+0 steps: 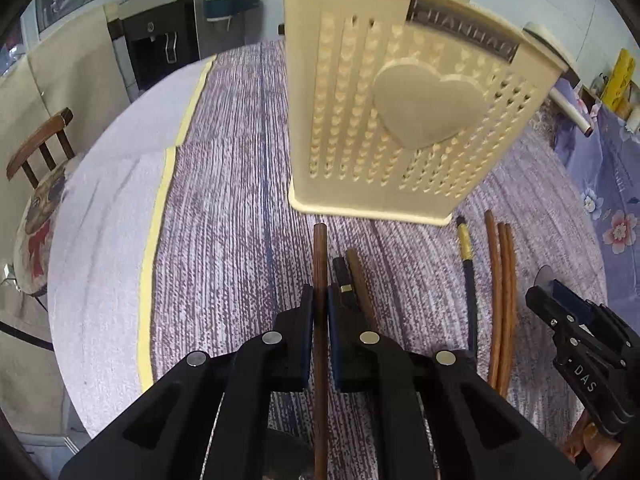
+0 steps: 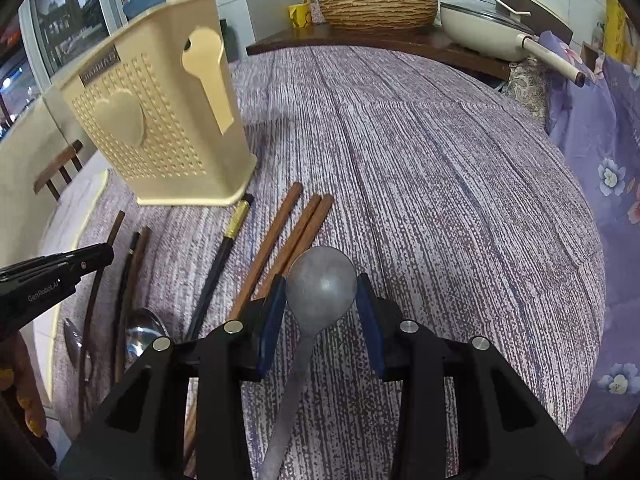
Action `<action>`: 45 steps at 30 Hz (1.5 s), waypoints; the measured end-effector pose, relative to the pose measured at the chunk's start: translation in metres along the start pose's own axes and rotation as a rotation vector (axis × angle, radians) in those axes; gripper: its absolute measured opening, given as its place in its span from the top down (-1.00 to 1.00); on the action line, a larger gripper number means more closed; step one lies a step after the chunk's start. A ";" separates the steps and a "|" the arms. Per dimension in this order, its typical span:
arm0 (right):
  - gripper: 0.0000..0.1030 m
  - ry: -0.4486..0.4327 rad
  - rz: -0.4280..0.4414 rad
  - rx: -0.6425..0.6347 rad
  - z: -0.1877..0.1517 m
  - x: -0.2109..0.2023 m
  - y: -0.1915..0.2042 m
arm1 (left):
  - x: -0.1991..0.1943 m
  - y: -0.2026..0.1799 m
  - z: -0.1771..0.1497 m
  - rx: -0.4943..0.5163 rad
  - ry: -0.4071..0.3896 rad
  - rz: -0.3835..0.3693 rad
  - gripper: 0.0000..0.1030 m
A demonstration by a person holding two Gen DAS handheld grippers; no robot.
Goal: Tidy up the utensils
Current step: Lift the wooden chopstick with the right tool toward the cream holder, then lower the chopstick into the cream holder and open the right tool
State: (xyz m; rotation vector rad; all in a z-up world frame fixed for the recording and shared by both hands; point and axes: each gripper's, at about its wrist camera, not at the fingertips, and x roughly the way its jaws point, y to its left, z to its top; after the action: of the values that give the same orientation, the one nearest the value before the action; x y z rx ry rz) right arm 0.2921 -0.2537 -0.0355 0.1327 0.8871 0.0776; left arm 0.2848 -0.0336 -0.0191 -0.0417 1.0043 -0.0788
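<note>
Chopsticks and spoons lie spread over a purple woven tablecloth [image 2: 440, 168], in front of a cream plastic holder [image 1: 400, 100] with a raised heart on its perforated face.

In the left wrist view the left gripper [image 1: 320, 300] fills the bottom centre, its fingers clenched on a dark brown chopstick [image 1: 320, 264] that runs up between the pads, the tip ending just short of the holder's base. Just to its right a black chopstick with a gold band [image 1: 345, 280] and another brown one [image 1: 358, 276] lie touching each other. Further right sit a black chopstick with a yellow band [image 1: 466, 252] and three reddish-brown chopsticks [image 1: 502, 280] side by side. The right gripper [image 1: 560, 300] shows at the lower right edge of that frame.

In the right wrist view the right gripper [image 2: 322, 300] sits bottom centre, its blue pads pressed on either side of a dull grey spoon [image 2: 322, 286], bowl forward and handle trailing down between the arms (the spoon looks lifted off the cloth, though I cannot tell for sure). Two shiny spoons [image 2: 142, 334] lie at lower left of that view among the dark chopsticks. The holder stands at upper left. A woven basket [image 2: 378, 6] and a white pan [image 2: 480, 28] rest on a wooden counter [image 2: 360, 42] along the top.
</note>
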 end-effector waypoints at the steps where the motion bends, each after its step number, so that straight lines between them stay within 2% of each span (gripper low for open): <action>1: 0.28 -0.012 0.011 0.004 0.001 -0.004 -0.001 | -0.005 0.001 0.001 -0.001 -0.011 -0.012 0.84; 8: 0.28 -0.129 0.065 -0.027 0.007 -0.043 0.000 | -0.050 0.002 0.003 0.001 -0.133 -0.086 0.84; 15: 0.28 -0.241 0.111 -0.087 0.010 -0.093 0.003 | -0.104 0.012 0.002 0.002 -0.280 -0.122 0.85; 20: 0.28 -0.286 0.109 -0.141 0.010 -0.120 0.011 | -0.130 0.013 -0.002 0.026 -0.355 -0.108 0.85; 29: 0.29 -0.286 0.116 -0.173 0.006 -0.129 0.019 | -0.138 0.017 -0.005 0.022 -0.379 -0.122 0.85; 36: 0.29 -0.286 0.157 -0.181 0.012 -0.136 0.025 | -0.157 0.024 -0.002 0.008 -0.402 -0.171 0.85; 40: 0.29 -0.285 0.197 -0.181 0.020 -0.140 0.031 | -0.166 0.025 0.002 0.014 -0.420 -0.174 0.85; 45: 0.29 -0.295 0.227 -0.199 0.039 -0.143 0.043 | -0.176 0.025 0.017 0.011 -0.422 -0.213 0.85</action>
State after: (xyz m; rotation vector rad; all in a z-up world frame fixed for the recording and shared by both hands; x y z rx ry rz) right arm 0.2315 -0.2324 0.1045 0.0560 0.5633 0.3481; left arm 0.2060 0.0068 0.1359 -0.1496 0.5744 -0.2595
